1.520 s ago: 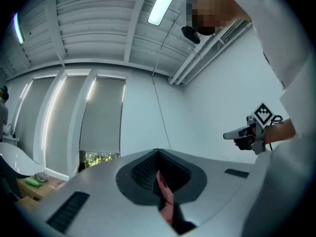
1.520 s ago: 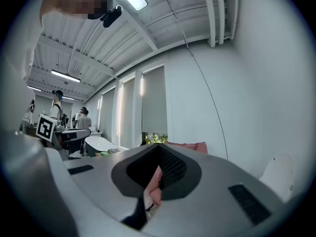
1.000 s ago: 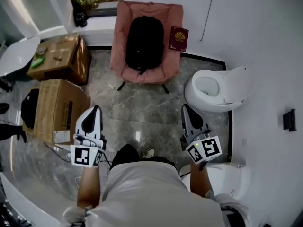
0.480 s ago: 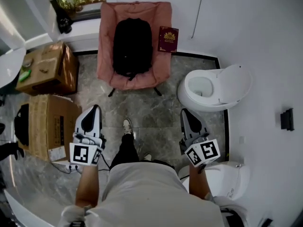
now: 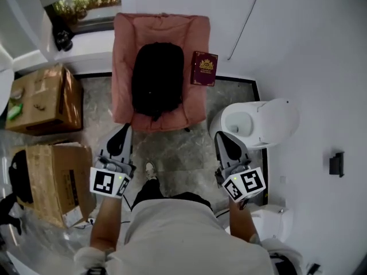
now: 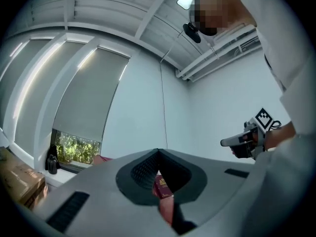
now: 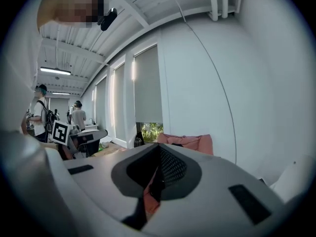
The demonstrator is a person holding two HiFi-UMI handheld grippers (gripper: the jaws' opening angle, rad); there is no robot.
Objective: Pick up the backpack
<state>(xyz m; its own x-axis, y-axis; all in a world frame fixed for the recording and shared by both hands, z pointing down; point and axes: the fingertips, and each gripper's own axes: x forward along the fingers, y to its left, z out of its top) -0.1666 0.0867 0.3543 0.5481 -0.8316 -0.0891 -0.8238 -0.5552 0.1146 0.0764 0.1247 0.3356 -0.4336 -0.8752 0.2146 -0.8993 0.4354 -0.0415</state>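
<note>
Backpack (image 5: 157, 79) untouched; left tongs (image 5: 124, 130) and right tongs (image 5: 221, 137) closed, empty.

Black backpack (image 5: 157, 79) on a pink chair (image 5: 122, 50).
A red book (image 5: 204, 69) rests at the chair's right side; left gripper (image 5: 123, 135) and right gripper (image 5: 222, 142) point toward its front edge.

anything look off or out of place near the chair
Nothing spilled or damaged. The one oddity is the maroon book, sitting slightly tilted at the edge of the pink chair by the wall. The backpack lies flat on the seat.
</note>
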